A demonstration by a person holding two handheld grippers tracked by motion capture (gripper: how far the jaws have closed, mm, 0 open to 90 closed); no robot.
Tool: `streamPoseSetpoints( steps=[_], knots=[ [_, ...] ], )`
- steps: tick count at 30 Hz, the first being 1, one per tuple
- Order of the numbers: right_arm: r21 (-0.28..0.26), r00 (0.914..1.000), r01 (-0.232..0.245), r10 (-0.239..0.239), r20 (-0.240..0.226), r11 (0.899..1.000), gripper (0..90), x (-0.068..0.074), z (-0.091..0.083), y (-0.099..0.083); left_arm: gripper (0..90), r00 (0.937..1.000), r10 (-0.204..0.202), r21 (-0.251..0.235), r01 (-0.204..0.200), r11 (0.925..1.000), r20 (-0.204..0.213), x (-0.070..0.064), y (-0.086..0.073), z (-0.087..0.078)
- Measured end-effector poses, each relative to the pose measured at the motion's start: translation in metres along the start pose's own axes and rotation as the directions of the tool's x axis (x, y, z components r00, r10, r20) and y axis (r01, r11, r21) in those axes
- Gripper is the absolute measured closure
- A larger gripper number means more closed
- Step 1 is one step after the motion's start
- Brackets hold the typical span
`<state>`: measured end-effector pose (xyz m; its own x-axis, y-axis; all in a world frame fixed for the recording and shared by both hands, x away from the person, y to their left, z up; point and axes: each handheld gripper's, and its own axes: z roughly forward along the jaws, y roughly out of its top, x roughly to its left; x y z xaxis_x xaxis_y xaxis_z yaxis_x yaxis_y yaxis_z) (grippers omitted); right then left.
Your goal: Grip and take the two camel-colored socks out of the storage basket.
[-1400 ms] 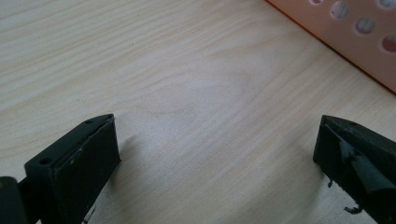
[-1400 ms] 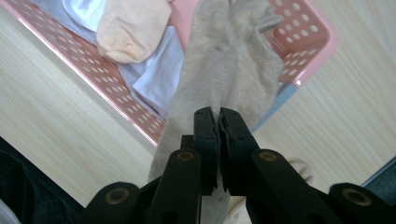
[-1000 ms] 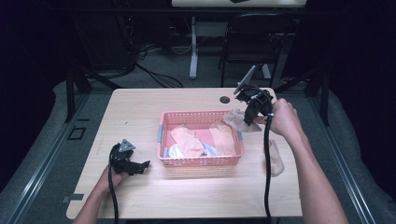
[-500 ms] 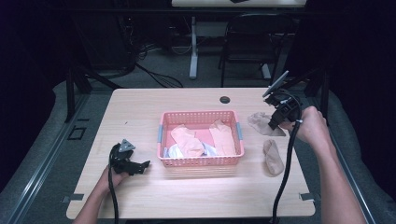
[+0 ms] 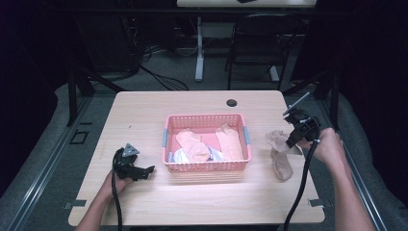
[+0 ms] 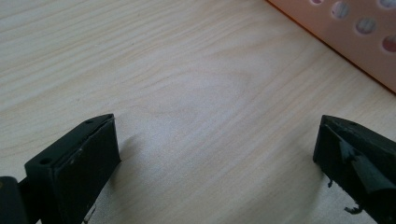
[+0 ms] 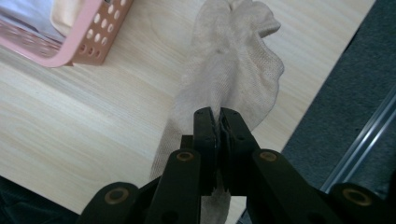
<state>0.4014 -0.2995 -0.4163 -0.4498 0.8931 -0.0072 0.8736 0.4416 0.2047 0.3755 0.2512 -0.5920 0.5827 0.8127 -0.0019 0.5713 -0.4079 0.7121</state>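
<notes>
**Two socks out of the basket, one clamped in the right jaws**

Two beige socks lay on the bench to the right of the pink basket [image 5: 207, 166]. The right gripper [image 5: 292, 139] had its jaws shut on the nearer sock [image 7: 229, 70], pinching a fold of the fabric near one end; the rest of it draped away from the jaws onto the wood, close to the bench's right edge. The second sock [image 5: 282, 166] lay just in front of it, toward the person, and the two looked to be touching or nearly so. The left gripper [image 5: 144, 171] rested on the bench left of the basket with its jaws wide apart and nothing between them, only bare wood and a corner of the basket wall ahead.

The step in hand seemed to be sorting socks out of the basket and laying them down beside it, perhaps pairing this one with its mate. The next move probably called for lowering the held sock flat alongside or onto the other, then opening the jaws without dragging the cloth along.

More pieces remained in the basket: peach-coloured socks [image 5: 195, 144] and something pale blue-white at the front. The bench edge was the main hazard, since a loose sock could slide off to the floor. A round cable hole [image 5: 232, 102] sat behind the basket, well clear of the work.
</notes>
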Motion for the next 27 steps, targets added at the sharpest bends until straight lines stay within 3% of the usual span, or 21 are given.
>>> streamPoseSetpoints(
  steps=[7, 13, 16, 17, 18, 19, 22, 26, 27],
  knots=[
    [0.052, 0.9993, -0.026, 0.027, -0.024, 0.998, 85.2, -0.006, 0.051, -0.011, 0.0, 1.0, 0.0, 0.0, 0.0, 1.0, -0.001, 0.0, 0.0, 0.0],
    [0.063, 0.9985, -0.035, 0.038, -0.04, 0.997, 76.1, -0.009, 0.067, -0.018, 0.0, 1.0, -0.002, -0.001, 0.002, 1.0, -0.001, 0.0, 0.0, 0.0],
    [0.072, 0.9982, -0.038, 0.041, -0.043, 0.997, 54.8, -0.011, 0.072, -0.023, 0.0, 1.0, -0.001, -0.001, 0.001, 1.0, -0.001, 0.0, 0.0, 0.0],
    [0.058, 0.9981, -0.04, 0.043, -0.045, 0.998, 38.2, -0.013, 0.067, -0.025, 0.0, 1.0, -0.002, -0.001, 0.002, 1.0, -0.001, 0.0, 0.0, 0.0],
    [0.058, 0.9981, -0.04, 0.043, -0.045, 0.998, 38.2, -0.013, 0.067, -0.025, 0.0, 1.0, -0.002, -0.001, 0.002, 1.0, -0.001, 0.0, 0.0, 0.0],
    [0.016, 0.9966, -0.057, 0.058, -0.058, 0.998, 25.0, -0.015, 0.06, -0.029, 0.0, 1.0, -0.001, -0.001, 0.001, 1.0, -0.001, 0.0, 0.0, 0.0],
    [0.0, 0.9965, -0.051, 0.051, -0.066, 0.999, 18.1, -0.017, 0.053, -0.032, 0.0, 1.0, -0.002, 0.0, 0.002, 1.0, -0.001, 0.0, 0.0, 0.0],
    [-0.069, 0.9941, -0.079, 0.074, -0.079, 0.994, 9.4, -0.018, 0.042, -0.037, 0.0, 1.0, 0.0, 0.0, 0.0, 1.0, 0.0, 0.0, 0.0, 0.0],
    [-0.059, 0.9947, -0.068, 0.063, -0.081, 0.996, 5.6, -0.019, 0.04, -0.037, 0.0, 1.0, -0.001, 0.0, 0.001, 1.0, 0.0, 0.0, 0.0, 0.0]
  ],
)
